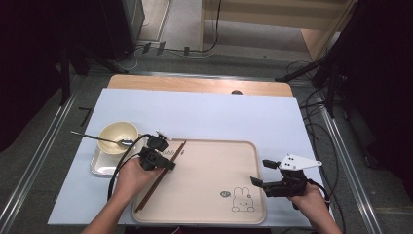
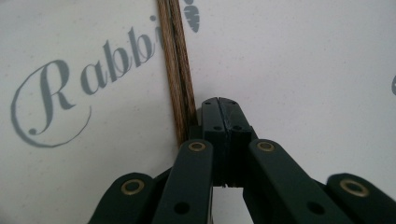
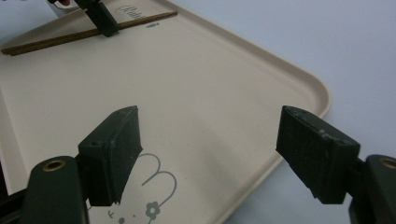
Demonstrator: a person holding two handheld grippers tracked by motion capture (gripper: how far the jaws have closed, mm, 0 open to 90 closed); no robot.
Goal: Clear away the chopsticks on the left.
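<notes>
While the left gripper [image 2: 219, 109] is pressing its closed, empty jaws beside the chopsticks [image 1: 160, 175] lying along the tray's [image 1: 253, 204] left edge, it is risking nudging them off, with the right gripper [image 3: 224, 140] hovering wide open.

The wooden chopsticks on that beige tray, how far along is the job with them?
Looks done: the pair of brown wooden chopsticks lies flat on the beige plastic tray. In hand: the left gripper rests beside them, jaws shut on nothing. The right gripper hovers open over the tray's rabbit corner. Probably left: the cream bowl with its metal spoon sits off the tray on a white dish.
</notes>
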